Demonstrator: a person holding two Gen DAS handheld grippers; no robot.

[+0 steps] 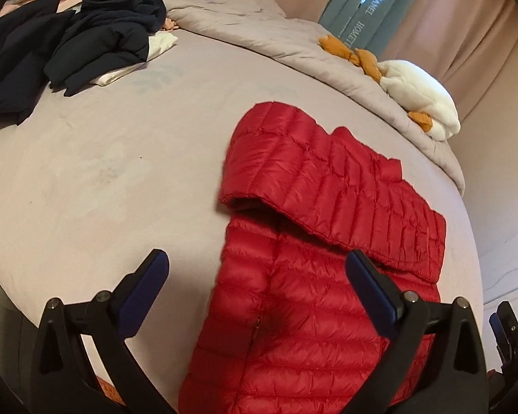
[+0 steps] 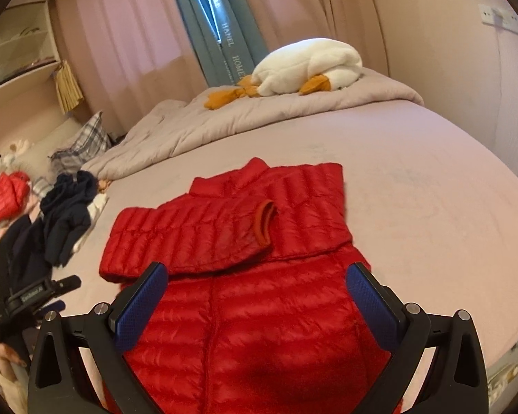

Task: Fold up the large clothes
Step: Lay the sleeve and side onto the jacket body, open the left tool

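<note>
The red puffer jacket [image 2: 252,276] lies flat on the bed [image 2: 414,189], collar toward the far side, hem toward the person working. Both sleeves are folded across the chest: one lies on top of the other, and its ribbed cuff [image 2: 266,220] gapes open near the middle of the body. The front zip runs down the lower half, which is not yet folded.

It looks light, puffy and soft, with a shiny shell that would likely slide against itself. I would expect a pinch on a single quilted ridge to slip, and the padding to spring back after a fold. The hem corners nearest the person seem the best places to take hold, one in each tool, to carry the bottom half up over the sleeves.

The left tongs [image 1: 257,265] stand wide apart above the jacket's lower part, with nothing between the pads. The right tongs [image 2: 257,277] are likewise spread wide, hanging over the lower body, gripping nothing.

Farther off, a heap of dark clothes [image 1: 96,34] lies on the bed to the left, with another red garment [image 2: 7,200] beyond it. A grey quilt [image 2: 190,127] is bunched along the far edge, a white plush goose [image 2: 307,65] resting on it before the curtains [image 2: 127,41].
</note>
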